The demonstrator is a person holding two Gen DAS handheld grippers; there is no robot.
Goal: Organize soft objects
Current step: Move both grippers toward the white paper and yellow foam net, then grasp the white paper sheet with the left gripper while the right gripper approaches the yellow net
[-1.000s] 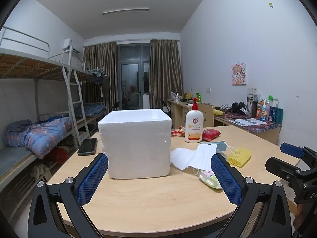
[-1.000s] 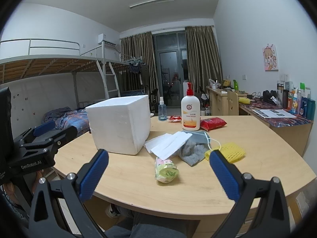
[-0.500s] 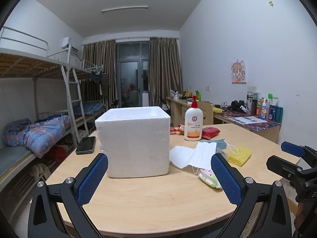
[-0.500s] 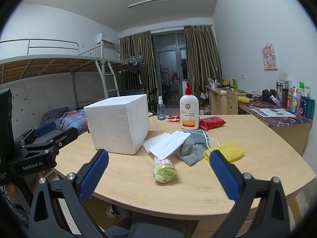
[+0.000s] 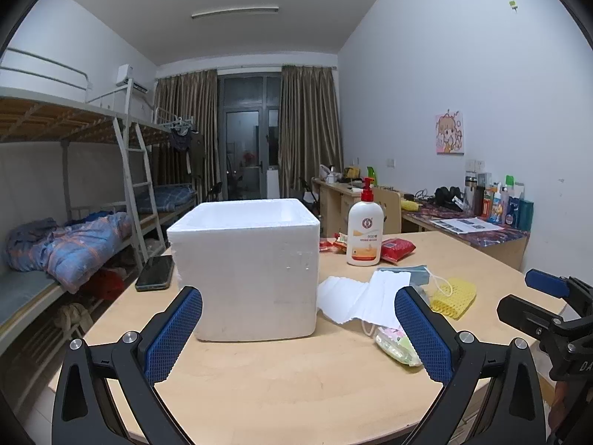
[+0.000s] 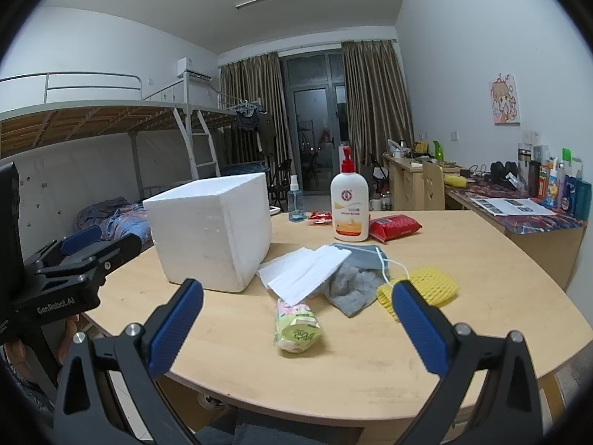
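Note:
A white foam box (image 5: 246, 265) (image 6: 213, 233) stands open-topped on the round wooden table (image 5: 296, 382). Right of it lies a pile of soft things: white face masks (image 6: 305, 272) (image 5: 365, 298), a grey cloth (image 6: 352, 287), a yellow foam net (image 6: 426, 287) (image 5: 454, 294) and a green tissue pack (image 6: 296, 324) (image 5: 394, 343). My left gripper (image 5: 298, 332) is open in front of the box, empty. My right gripper (image 6: 296, 328) is open above the near table edge, with the tissue pack seen between its fingers but beyond them.
A pump bottle (image 6: 348, 204), a red packet (image 6: 394, 226) and a small spray bottle (image 6: 296, 204) stand at the table's far side. A phone (image 5: 155, 272) lies left of the box. A bunk bed (image 5: 74, 222) is on the left, a cluttered desk (image 5: 467, 222) on the right.
Both views have shifted slightly, with the table objects sitting a little lower and nearer. Both grippers stay open and empty, and nothing on the table has moved.

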